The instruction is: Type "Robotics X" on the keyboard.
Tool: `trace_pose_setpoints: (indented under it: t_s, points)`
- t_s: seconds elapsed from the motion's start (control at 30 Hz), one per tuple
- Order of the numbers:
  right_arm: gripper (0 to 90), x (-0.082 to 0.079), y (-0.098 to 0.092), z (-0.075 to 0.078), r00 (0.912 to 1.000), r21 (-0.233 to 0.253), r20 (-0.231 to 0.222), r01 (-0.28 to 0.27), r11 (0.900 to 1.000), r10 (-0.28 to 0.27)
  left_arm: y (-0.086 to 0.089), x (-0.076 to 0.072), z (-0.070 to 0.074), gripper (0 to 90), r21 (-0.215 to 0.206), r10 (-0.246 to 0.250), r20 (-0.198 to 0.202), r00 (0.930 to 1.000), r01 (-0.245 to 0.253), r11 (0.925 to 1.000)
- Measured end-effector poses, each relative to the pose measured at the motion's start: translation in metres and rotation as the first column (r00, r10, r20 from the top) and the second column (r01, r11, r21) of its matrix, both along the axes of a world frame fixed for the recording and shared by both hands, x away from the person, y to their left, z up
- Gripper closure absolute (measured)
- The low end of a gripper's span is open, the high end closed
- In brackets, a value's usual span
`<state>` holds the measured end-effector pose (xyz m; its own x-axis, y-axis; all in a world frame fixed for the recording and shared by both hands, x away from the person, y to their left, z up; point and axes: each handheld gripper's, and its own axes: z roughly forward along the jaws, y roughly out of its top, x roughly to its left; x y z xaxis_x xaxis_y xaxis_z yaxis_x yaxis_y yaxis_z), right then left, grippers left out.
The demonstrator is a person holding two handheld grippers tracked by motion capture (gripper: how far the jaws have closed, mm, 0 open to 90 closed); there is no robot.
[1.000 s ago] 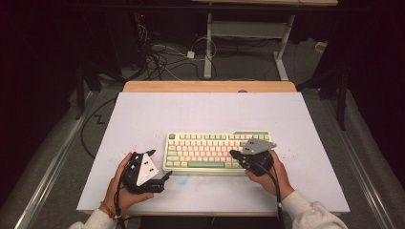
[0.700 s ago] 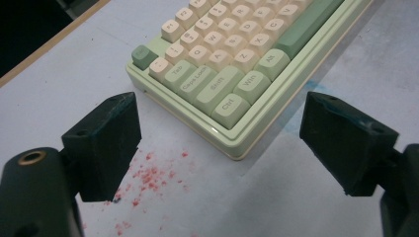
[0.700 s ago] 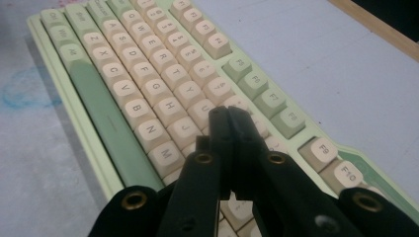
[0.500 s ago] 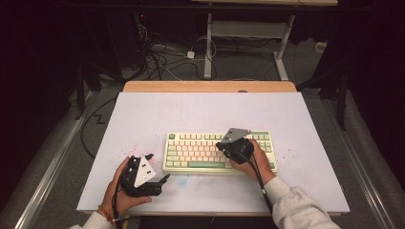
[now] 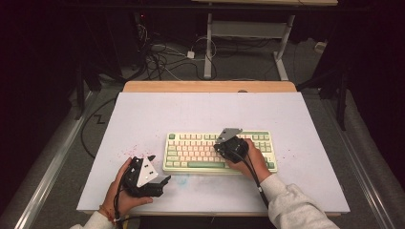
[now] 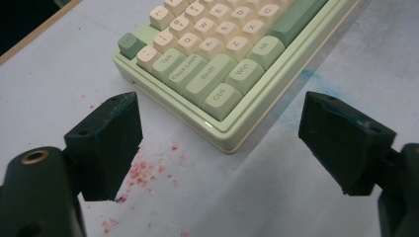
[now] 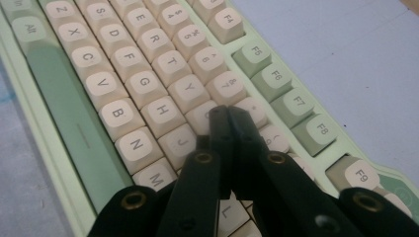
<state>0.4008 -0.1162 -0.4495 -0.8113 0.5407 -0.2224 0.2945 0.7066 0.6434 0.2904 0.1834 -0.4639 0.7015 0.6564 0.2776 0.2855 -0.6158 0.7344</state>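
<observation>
The left gripper [image 5: 152,177] was black with a grey three-cornered plate on top. Its jaws were thick, blocky and dark. The right gripper [image 7: 227,114] had thin black jaws with small brass rings. A black cable [image 5: 253,172] trailed from it. The person wore light grey sleeves [image 5: 293,206].

Keyboard [image 5: 191,151] on white table [image 5: 157,114]

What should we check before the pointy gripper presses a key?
1. Right gripper jaws closed together into one tip: ok.
2. Tip over the keyboard, near the U and I keys: ok.
3. Which key it is aiming at: cannot tell.
4. Left gripper open and off the keyboard, by its Ctrl corner: ok.
5. Keyboard lying flat on the white table: ok.
</observation>
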Motion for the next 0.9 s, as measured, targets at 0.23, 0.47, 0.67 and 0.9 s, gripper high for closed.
trace_pose_setpoints:
  t_s: [0.23, 0.47, 0.67, 0.9]
  points:
    - [88.7, -0.004, -0.008, 0.007, 0.9995, 0.076, 0.022, 0.018, 0.997, -0.02, -0.001, 0.001, -0.002, 15.9, 0.001, -0.001, -0.01, 1.0, 0.001, 1.0]
    - [81.7, -0.012, -0.016, 0.014, 0.9981, 0.144, 0.056, 0.016, 0.989, -0.024, -0.002, 0.003, -0.004, 15.9, 0.007, -0.003, -0.017, 0.9999, 0.003, 1.0]
    - [65.2, -0.021, -0.024, 0.022, 0.9947, 0.198, 0.099, 0.008, 0.98, -0.028, -0.002, 0.003, -0.004, 16.0, 0.011, -0.004, -0.018, 0.9998, 0.004, 0.9999]
    - [46.1, -0.031, -0.031, 0.031, 0.9882, 0.24, 0.149, -0.002, 0.971, -0.035, -0.002, 0.003, -0.004, 16.0, 0.011, -0.006, -0.018, 0.9998, 0.006, 0.9999]
